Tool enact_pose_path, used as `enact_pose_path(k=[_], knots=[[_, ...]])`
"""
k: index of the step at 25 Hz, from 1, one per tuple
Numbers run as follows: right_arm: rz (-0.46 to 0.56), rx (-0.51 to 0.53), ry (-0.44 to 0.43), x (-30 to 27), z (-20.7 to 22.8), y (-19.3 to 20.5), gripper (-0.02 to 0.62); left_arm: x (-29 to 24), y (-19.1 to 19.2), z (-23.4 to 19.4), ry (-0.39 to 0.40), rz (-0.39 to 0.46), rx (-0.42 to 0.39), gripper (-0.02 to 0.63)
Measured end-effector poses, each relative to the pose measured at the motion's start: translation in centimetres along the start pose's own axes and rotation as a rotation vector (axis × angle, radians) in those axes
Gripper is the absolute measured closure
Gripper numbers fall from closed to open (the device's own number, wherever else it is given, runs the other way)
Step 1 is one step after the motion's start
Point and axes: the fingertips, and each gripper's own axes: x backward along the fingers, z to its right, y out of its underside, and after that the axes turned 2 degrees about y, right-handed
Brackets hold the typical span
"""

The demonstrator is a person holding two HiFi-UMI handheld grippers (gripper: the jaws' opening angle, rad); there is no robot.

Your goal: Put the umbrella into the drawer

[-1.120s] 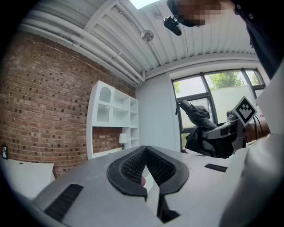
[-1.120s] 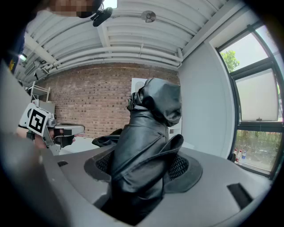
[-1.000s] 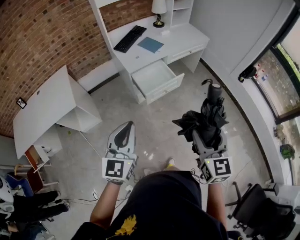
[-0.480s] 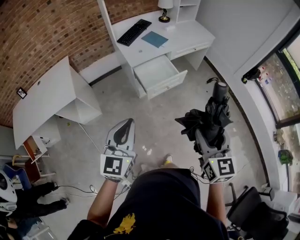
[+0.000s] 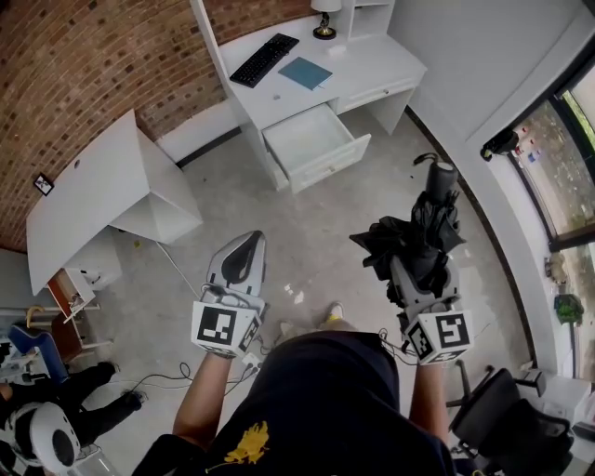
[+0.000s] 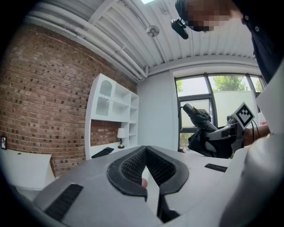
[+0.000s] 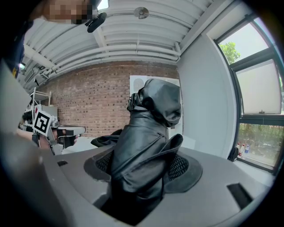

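Note:
A folded black umbrella (image 5: 429, 212) stands up out of my right gripper (image 5: 416, 258), which is shut on its loose fabric; its handle (image 5: 440, 175) points toward the far wall. In the right gripper view the umbrella (image 7: 153, 111) fills the space between the pads of the right gripper (image 7: 142, 162). My left gripper (image 5: 254, 240) hangs beside it at the left, shut with nothing in it, and its pads meet at the tip of the left gripper (image 6: 145, 149). The white drawer (image 5: 314, 141) is pulled open under the white desk (image 5: 372, 67), well ahead of both grippers.
On the desk lie a black keyboard (image 5: 263, 59), a blue book (image 5: 305, 72) and a lamp (image 5: 325, 20). A white table (image 5: 88, 204) stands at the left. An office chair (image 5: 521, 428) is at the lower right, a person with a helmet (image 5: 46, 437) at the lower left.
Both grippers hold about the same pose, the umbrella still gripped. The desk and drawer have shifted slightly in the head view. The person at the lower left has moved.

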Motion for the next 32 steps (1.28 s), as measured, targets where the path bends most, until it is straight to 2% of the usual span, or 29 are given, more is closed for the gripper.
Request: enact_pose_path(k=[6, 10, 16, 24, 32], knots=[[-0.013, 0.001, 0.014, 0.6, 3.1, 0.9, 0.321, -1.3, -0.2, 1.4, -0.023, -0.015, -0.01, 0.589], [-0.021, -0.021, 0.023, 0.4, 6.0, 1.6, 0.321, -2.3, 0.2, 2.1, -0.052, -0.038, 0.014, 0.589], [-0.046, -0.059, -0.005, 0.4, 10.2, 3.4, 0.321, -4.8, 0.3, 4.7, -0.084, -0.079, -0.026, 0.589], [-0.072, -0.082, -0.035, 0.4, 13.5, 5.2, 0.321, -7.7, 0.3, 8.7, -0.068, -0.083, -0.06, 0.589], [-0.092, -0.128, -0.038, -0.4, 15.1, 7.0, 0.321, -10.3, 0.7, 9.5, -0.046, -0.097, -0.058, 0.589]])
